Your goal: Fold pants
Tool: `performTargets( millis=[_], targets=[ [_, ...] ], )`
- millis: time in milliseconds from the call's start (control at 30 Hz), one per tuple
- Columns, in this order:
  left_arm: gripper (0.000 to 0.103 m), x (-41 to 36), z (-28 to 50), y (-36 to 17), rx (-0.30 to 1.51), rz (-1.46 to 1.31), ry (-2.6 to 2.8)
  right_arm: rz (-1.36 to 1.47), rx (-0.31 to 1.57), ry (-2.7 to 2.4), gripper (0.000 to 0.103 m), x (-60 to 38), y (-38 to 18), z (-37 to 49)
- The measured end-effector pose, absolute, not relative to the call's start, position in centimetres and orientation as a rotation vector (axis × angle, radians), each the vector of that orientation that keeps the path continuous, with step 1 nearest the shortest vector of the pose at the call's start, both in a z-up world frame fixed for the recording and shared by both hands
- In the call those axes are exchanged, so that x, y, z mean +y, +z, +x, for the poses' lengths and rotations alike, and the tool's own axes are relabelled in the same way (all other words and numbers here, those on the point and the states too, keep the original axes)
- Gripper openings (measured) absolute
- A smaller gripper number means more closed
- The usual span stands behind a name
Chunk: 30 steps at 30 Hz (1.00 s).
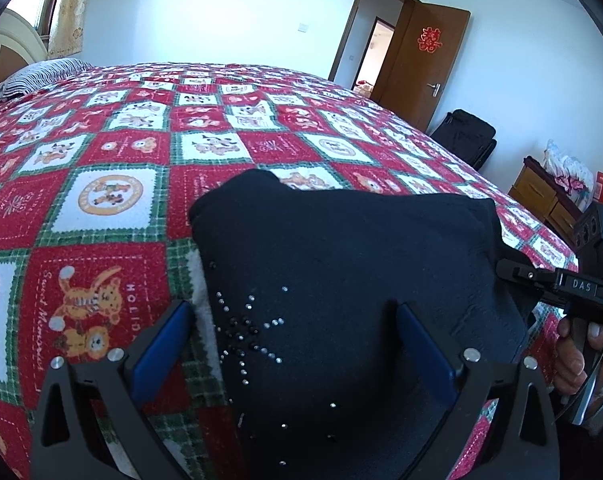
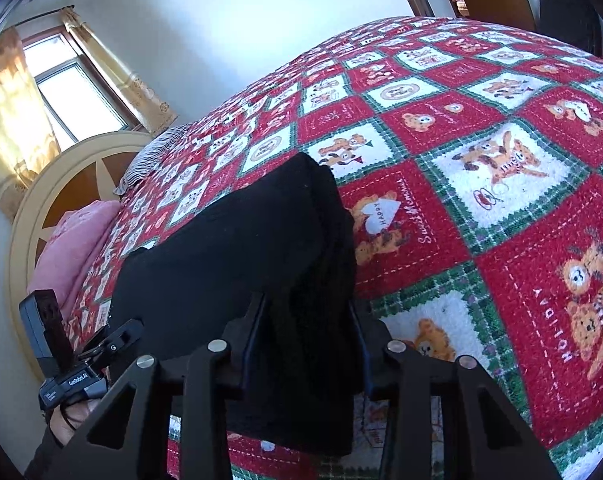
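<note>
Your left gripper [image 1: 297, 344] hangs over the pants [image 1: 353, 280] with its jaws wide apart: the blue pads [image 1: 161, 348] stand on either side of the near left part of the black cloth, one above the quilt [image 1: 101, 208] just off the left edge, the other over the cloth itself, and neither pad presses on anything. The beaded star pattern [image 1: 249, 332] on the pants lies between the two pads.

Your right gripper [image 2: 305, 344] sits at the right edge of the pants [image 2: 237, 248]. Its jaws stand partly closed around the thick stack of folded layers at that edge; the cloth fills the gap from pad to pad, so the jaws look clamped on the pants.

The pants lie folded into a compact black bundle on the bed, near its closest edge, with your two grippers at opposite ends of it. In the left view your hand [image 1: 573, 360] shows holding the right gripper's handle beside the bundle's right edge. A pink pillow [image 2: 69, 248] lies well apart, by the headboard [image 2: 61, 184].
</note>
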<state>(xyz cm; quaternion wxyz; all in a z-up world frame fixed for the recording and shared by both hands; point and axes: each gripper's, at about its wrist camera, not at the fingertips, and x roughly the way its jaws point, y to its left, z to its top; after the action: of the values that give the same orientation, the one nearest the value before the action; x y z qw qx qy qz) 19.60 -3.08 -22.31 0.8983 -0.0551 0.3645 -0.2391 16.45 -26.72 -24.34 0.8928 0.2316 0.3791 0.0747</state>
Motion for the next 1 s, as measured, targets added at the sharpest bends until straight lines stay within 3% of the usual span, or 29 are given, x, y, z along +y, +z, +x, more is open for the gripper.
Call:
performTargets(
  millis=[200,267,300,467,533,633,1000],
  targets=[
    [0.095,-2.9,19.5,-22.2,0.743,-0.114,-0.498,0.442,0.777,0.143,0.036,-26.2,-24.1,16.3],
    [0.079,-2.9,19.4,-22.1,0.734,-0.114,-0.501,0.434,0.773,0.141,0.035,-26.0,-24.0,16.2],
    [0.063,-2.9,19.4,-22.0,0.731,-0.121,-0.521,0.430,0.770,0.141,0.034,-26.0,-23.9,16.1],
    [0.052,-2.6,19.4,-21.9,0.730,-0.136,-0.532,0.391,0.751,0.145,0.030,-25.1,-23.2,15.5],
    [0.040,-2.5,19.4,-21.8,0.725,-0.147,-0.544,0.383,0.749,0.147,0.029,-25.0,-23.1,15.4],
    [0.031,-2.2,19.4,-21.6,0.724,-0.165,-0.547,0.382,0.746,0.151,0.029,-24.9,-22.9,15.2],
    [0.023,-0.5,18.7,-20.1,0.700,-0.254,-0.584,0.383,0.715,0.183,0.028,-24.0,-21.1,14.2]
  ],
)
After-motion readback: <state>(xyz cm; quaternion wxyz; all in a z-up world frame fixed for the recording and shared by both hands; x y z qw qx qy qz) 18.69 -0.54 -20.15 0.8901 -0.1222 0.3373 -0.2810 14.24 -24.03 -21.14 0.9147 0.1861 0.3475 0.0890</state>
